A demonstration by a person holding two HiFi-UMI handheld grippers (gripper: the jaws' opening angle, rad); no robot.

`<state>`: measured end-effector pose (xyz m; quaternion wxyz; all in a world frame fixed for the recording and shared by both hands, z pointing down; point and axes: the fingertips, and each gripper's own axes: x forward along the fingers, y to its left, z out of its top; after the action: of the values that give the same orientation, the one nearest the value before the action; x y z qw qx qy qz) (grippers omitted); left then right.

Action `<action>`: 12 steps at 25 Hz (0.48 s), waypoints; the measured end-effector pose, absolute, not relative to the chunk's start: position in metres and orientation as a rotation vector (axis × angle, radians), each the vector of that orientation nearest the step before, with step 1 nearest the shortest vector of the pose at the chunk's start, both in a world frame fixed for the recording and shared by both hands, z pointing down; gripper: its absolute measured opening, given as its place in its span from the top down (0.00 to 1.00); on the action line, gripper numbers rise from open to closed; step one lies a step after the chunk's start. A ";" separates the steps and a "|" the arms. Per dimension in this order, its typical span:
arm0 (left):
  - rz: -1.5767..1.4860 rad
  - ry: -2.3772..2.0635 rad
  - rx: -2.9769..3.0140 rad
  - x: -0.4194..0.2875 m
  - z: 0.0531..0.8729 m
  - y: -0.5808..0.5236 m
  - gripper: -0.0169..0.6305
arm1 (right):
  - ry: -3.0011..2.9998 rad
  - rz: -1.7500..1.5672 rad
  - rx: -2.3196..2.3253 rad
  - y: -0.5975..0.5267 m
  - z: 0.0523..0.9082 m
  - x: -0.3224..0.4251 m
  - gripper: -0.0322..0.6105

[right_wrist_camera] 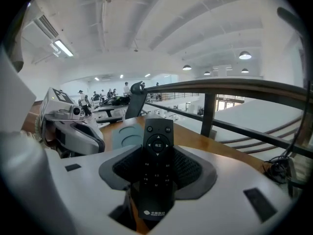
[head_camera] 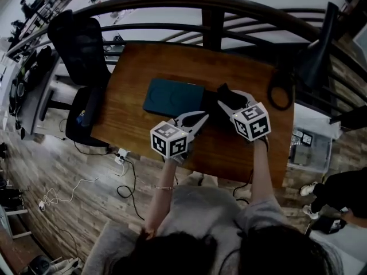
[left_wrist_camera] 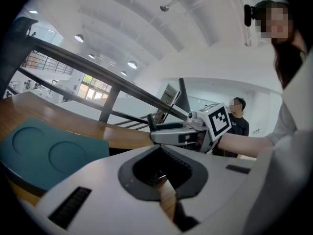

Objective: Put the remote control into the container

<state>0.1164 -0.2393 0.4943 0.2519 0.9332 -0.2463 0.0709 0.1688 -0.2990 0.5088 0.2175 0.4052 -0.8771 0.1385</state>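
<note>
the right gripper [head_camera: 231, 102] has its jaws set wide and closed on the remote control [right_wrist_camera: 156, 163], which stands lengthwise between the dark pads with its button face toward the gripper's camera and its top end reaching past the jaw tips; in the head view only a dark end of it shows ahead of the gripper. the left gripper [head_camera: 196, 119] has its jaws brought together at the tips with nothing between them, only a sliver of table showing through the gap in its own view. the two grippers sit side by side over the near half of the wooden table [head_camera: 241, 153], each marker cube [head_camera: 252, 122] turned up toward the head camera. just beyond the jaw tips lies the container [head_camera: 174, 97], a flat teal piece with two round impressions on top, resting on the table; the remote is beside its right edge, not in it. a dark curved railing [head_camera: 212, 7] runs along the far side of the table, a black office chair [head_camera: 80, 50] stands to the left, and a black cable [head_camera: 281, 93] loops near the right edge.
</note>
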 end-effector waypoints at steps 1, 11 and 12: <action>0.198 -0.666 2.532 0.117 0.497 -0.241 0.97 | -2.421 0.393 1.104 -0.301 0.515 0.167 0.63; 0.250 -0.651 2.473 0.123 0.521 -0.250 0.97 | -2.335 0.399 0.896 -0.314 0.560 0.154 0.63; 0.256 -0.652 2.468 0.124 0.523 -0.250 0.97 | -2.327 0.399 0.875 -0.314 0.564 0.153 0.63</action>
<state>0.1236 -0.2496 0.5232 0.2841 0.9224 -0.2436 0.0958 0.1530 -0.3145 0.5639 0.3069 0.3306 -0.8796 0.1508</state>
